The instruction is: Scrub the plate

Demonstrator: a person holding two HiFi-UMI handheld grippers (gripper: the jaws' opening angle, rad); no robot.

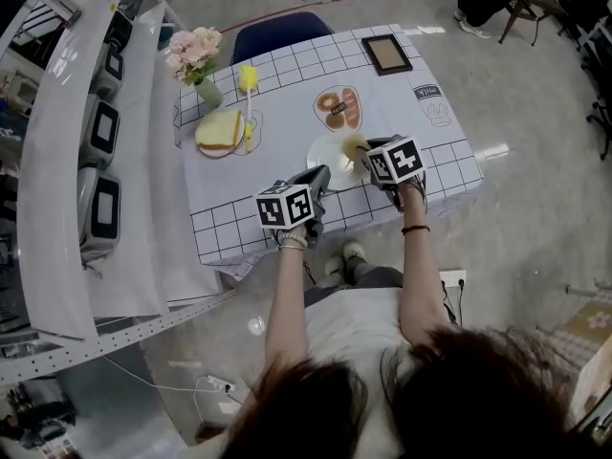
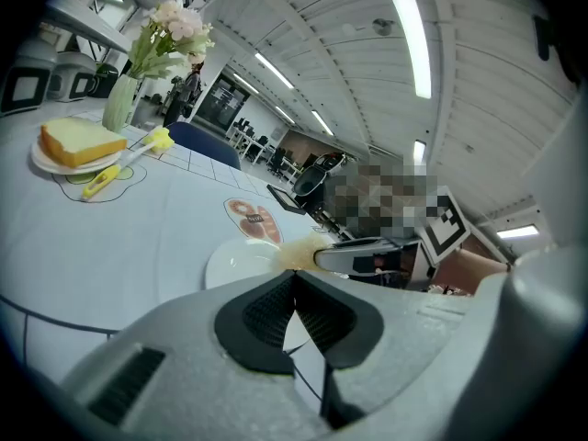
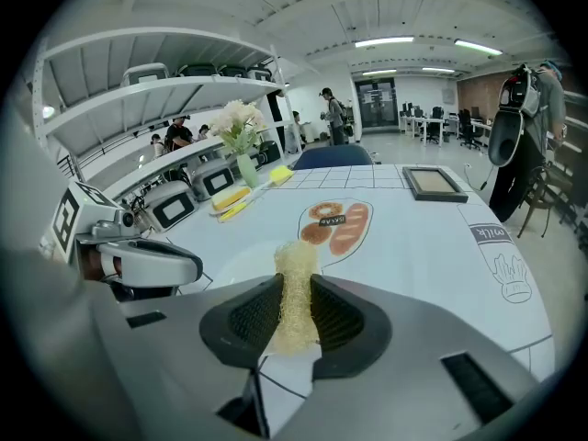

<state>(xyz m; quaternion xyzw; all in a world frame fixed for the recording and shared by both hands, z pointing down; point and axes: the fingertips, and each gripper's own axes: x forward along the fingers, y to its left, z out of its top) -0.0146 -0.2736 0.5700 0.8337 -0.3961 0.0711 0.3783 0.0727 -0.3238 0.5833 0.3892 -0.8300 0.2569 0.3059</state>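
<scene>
Both forearms are stretched forward from the body over the near edge of the counter [image 1: 287, 103], roughly parallel, with a gripper held in each hand. The left gripper [image 1: 316, 178] is angled up and to the right, its fingers [image 2: 266, 310] pressed together at the tips. Nothing is seen between them. The tips are set at the near-left rim of the plate [image 1: 325, 151]; whether the rim is touched cannot be told.

The right gripper [image 1: 363, 151] is pointed left toward the plate, its marker cube turned up. Its fingers [image 3: 248, 315] are pinched on a yellowish mesh scrubber [image 3: 296, 260], which sticks out past the tips. The scrubber is held over the right part of the plate; contact is not clear. The two grippers are close together, the plate between them.

The white plate is seen empty, near the front edge of the counter, just in front of a printed bread picture [image 1: 338, 109]. Farther left, a bread slice [image 1: 220, 130] on a second plate, a yellow brush [image 1: 249, 79] and a flower vase [image 1: 196, 60] are set well apart from the grippers.
</scene>
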